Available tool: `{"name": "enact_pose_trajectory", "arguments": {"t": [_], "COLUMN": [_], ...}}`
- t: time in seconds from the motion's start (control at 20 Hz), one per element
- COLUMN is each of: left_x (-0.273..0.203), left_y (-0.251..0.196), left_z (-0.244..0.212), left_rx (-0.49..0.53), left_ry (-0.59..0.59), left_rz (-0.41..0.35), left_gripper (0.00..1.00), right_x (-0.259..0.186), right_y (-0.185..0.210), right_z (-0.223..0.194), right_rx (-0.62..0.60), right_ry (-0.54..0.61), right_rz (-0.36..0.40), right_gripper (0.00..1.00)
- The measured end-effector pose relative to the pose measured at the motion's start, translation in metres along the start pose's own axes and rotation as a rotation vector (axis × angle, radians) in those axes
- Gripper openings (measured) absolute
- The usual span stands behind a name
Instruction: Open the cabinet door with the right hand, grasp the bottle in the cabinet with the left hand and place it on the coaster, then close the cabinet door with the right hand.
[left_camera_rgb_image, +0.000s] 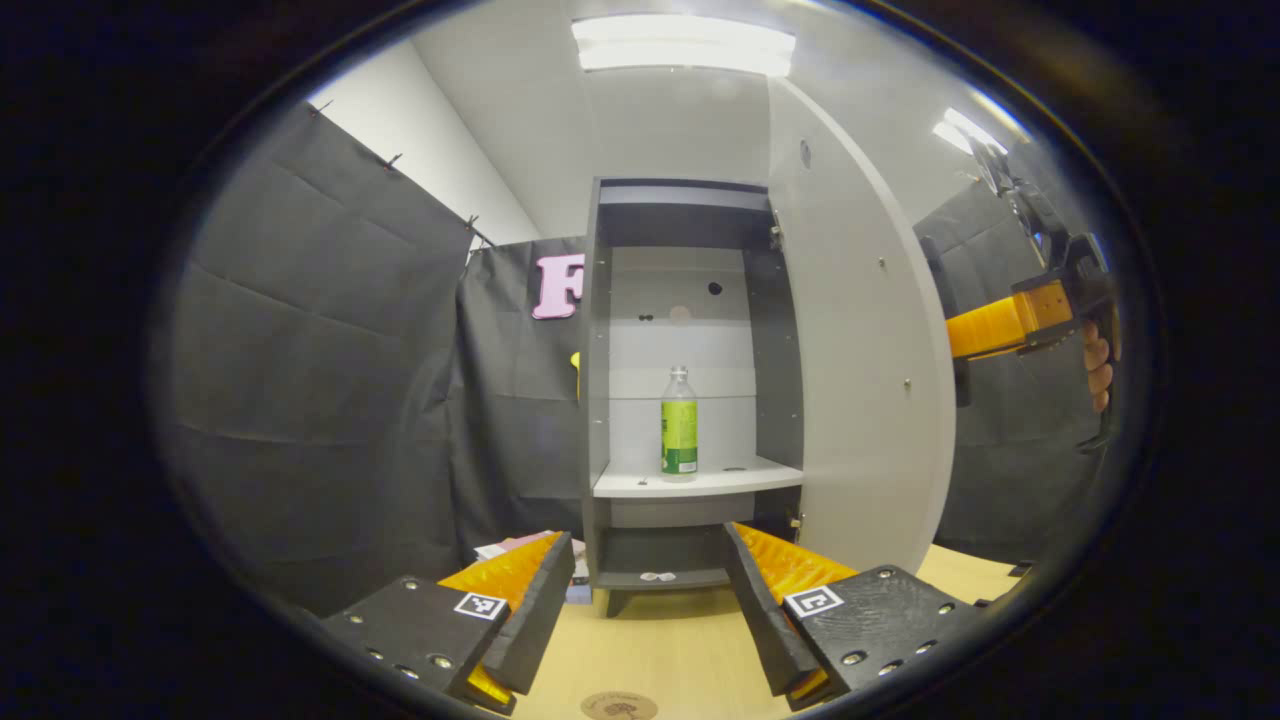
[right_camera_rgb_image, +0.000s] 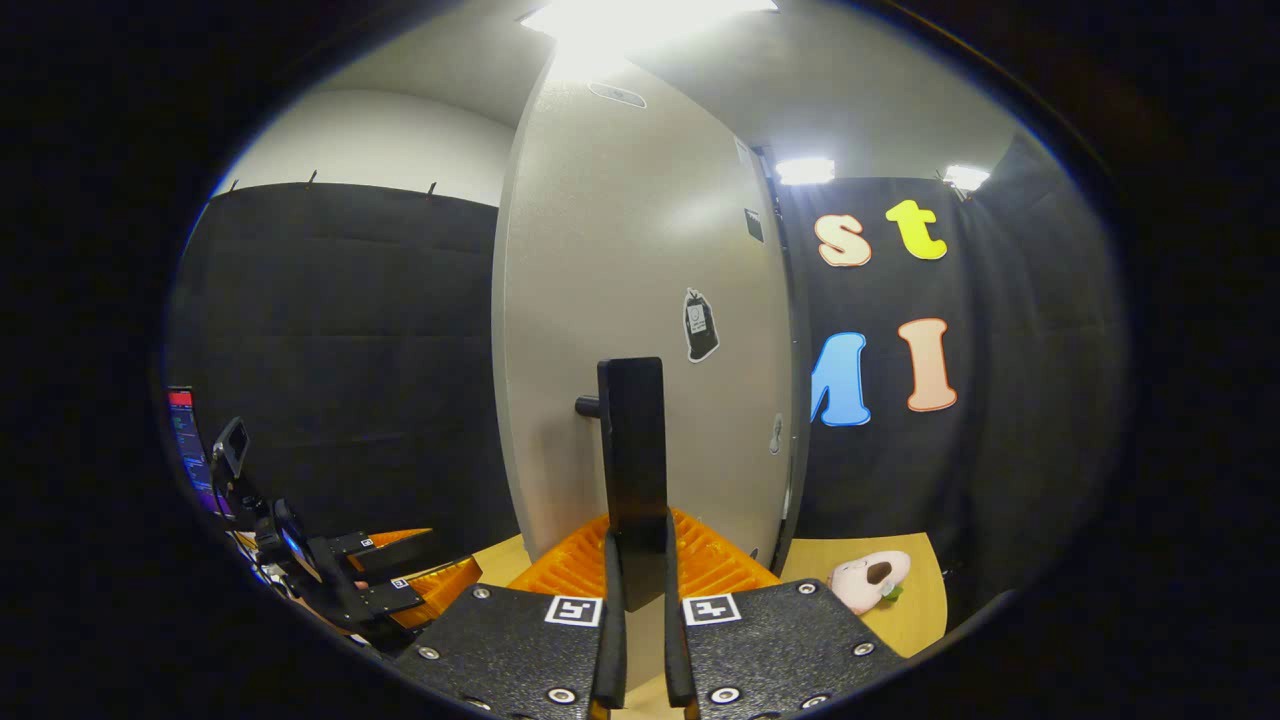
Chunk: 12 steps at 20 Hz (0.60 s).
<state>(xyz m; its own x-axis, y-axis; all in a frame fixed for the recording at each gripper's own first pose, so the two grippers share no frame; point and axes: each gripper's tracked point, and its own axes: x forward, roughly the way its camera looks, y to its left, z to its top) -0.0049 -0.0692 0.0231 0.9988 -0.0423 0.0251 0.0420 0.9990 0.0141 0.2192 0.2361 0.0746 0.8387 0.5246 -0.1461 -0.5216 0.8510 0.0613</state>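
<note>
The grey cabinet (left_camera_rgb_image: 690, 210) stands with its door (left_camera_rgb_image: 860, 350) swung wide to the right. On its white middle shelf (left_camera_rgb_image: 700, 482) a clear bottle (left_camera_rgb_image: 679, 425) with a green label stands upright. My left gripper (left_camera_rgb_image: 650, 610) is open, low over the wooden table, well short of the bottle. A round coaster (left_camera_rgb_image: 618, 706) lies on the table just under the gripper. In the right gripper view my right gripper (right_camera_rgb_image: 638, 570) is shut on the door's dark vertical handle (right_camera_rgb_image: 632, 450). The right gripper (left_camera_rgb_image: 1030, 320) and a hand show beyond the door's edge in the left gripper view.
Papers (left_camera_rgb_image: 510, 546) lie on the table left of the cabinet. A plush toy (right_camera_rgb_image: 868, 580) rests on the table right of the door. A screen (right_camera_rgb_image: 188, 440) stands at the far left. The left gripper (right_camera_rgb_image: 390, 585) shows low on the left in the right gripper view.
</note>
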Motion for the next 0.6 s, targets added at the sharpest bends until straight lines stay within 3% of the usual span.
{"name": "enact_pose_trajectory", "arguments": {"t": [0.1, 0.5, 0.6], "left_x": [0.004, 0.006, 0.005], "left_y": [-0.013, -0.058, -0.061], "left_z": [-0.002, -0.004, -0.006], "left_rx": [0.004, 0.009, 0.013], "left_ry": [0.003, 0.023, 0.030], "left_rz": [-0.011, -0.024, -0.012], "left_gripper": [0.89, 0.89, 0.89], "right_x": [-0.003, -0.007, -0.006], "right_y": [-0.008, -0.046, -0.032], "right_z": [0.000, 0.001, 0.000], "right_rx": [-0.002, -0.023, 0.015], "right_ry": [-0.001, -0.024, -0.024], "right_rz": [-0.015, -0.124, -0.072], "right_gripper": [0.15, 0.14, 0.14]}}
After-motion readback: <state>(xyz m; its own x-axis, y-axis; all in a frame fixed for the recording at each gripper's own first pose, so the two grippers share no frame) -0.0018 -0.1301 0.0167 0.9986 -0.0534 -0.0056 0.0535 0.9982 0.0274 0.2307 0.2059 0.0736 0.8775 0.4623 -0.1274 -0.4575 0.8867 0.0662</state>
